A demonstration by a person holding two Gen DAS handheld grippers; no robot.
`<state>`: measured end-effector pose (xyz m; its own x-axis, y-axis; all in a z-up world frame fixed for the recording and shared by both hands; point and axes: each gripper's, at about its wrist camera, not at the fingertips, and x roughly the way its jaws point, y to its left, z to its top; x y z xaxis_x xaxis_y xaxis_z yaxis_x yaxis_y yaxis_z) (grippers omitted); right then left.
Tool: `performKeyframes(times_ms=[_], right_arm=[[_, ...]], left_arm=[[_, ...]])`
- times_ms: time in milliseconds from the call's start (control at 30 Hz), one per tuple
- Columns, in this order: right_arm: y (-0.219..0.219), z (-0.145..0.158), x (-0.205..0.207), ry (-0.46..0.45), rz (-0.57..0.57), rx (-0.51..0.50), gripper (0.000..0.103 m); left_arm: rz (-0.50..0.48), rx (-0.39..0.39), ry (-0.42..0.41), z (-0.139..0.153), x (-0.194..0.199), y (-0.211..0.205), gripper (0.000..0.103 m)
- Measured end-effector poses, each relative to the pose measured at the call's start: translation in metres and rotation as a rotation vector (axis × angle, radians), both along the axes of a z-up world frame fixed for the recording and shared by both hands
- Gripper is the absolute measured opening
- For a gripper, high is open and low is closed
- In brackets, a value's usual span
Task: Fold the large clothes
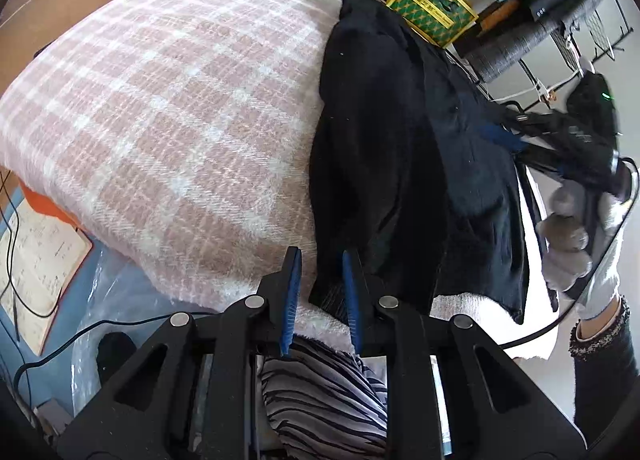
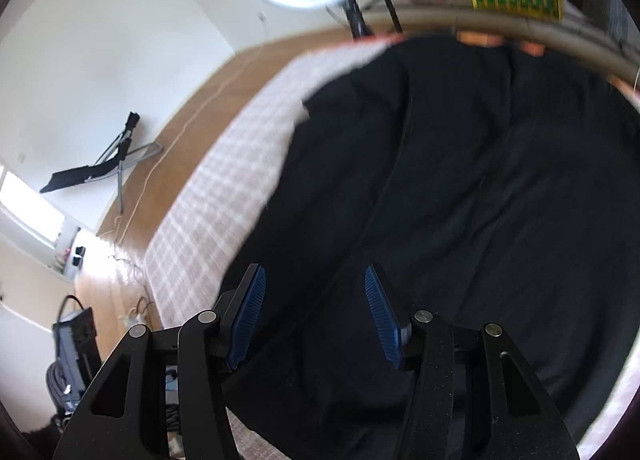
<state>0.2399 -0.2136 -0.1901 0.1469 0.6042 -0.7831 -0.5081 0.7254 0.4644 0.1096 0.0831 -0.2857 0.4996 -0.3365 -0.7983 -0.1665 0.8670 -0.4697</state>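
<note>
Pink plaid blanket [image 1: 168, 108] is spread over the surface. Left gripper [image 1: 322, 260]: fingers a narrow gap apart, nothing clamped, set at the near left edge of the dark garment [image 1: 384, 148]. Garment is laid flat on the blanket's right part. Right gripper [image 2: 314, 280]: fingers wide apart above the dark cloth, nothing gripped. A gloved hand [image 1: 576, 232] is seen far right.

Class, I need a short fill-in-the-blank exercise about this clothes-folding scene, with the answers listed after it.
1. The dark garment lies on a pink-and-white ____ blanket.
2. The right gripper hangs over the garment with its jaws ____.
3. The pads of the left gripper are coloured ____.

Answers: checked; open; blue
</note>
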Motion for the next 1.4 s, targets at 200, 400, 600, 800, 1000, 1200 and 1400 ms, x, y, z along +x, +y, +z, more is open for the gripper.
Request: performKeyframes(times_ms=[200, 400, 600, 800, 1000, 1200, 1400], right_arm=[[0.035, -0.027, -0.013, 0.013, 0.109, -0.060, 0.023], [0.031, -0.020, -0.017, -0.043, 0.111, -0.091, 0.002], [0.011, -0.016, -0.013, -0.092, 0.111, -0.186, 0.002], [0.017, 0.025, 0.007, -0.178, 0.121, -0.129, 0.039], [0.060, 0.059, 0.044, -0.292, 0.142, -0.114, 0.049], [0.114, 0.062, 0.100, -0.390, 0.174, -0.167, 0.049], [0.156, 0.038, 0.137, -0.454, 0.325, -0.283, 0.049]], left_arm=[[-0.018, 0.041, -0.033, 0.001, -0.003, -0.009, 0.004], [0.026, 0.027, -0.092, 0.023, -0.022, -0.004, 0.003], [0.001, 0.004, -0.067, 0.014, -0.020, -0.007, 0.003], [0.017, 0.029, -0.032, 0.003, -0.011, -0.012, 0.016], [0.000, 0.027, -0.021, -0.006, -0.003, -0.014, 0.009], [-0.008, 0.025, -0.033, -0.004, -0.004, -0.016, 0.007], [-0.004, -0.006, -0.028, -0.007, -0.002, -0.009, 0.007]])
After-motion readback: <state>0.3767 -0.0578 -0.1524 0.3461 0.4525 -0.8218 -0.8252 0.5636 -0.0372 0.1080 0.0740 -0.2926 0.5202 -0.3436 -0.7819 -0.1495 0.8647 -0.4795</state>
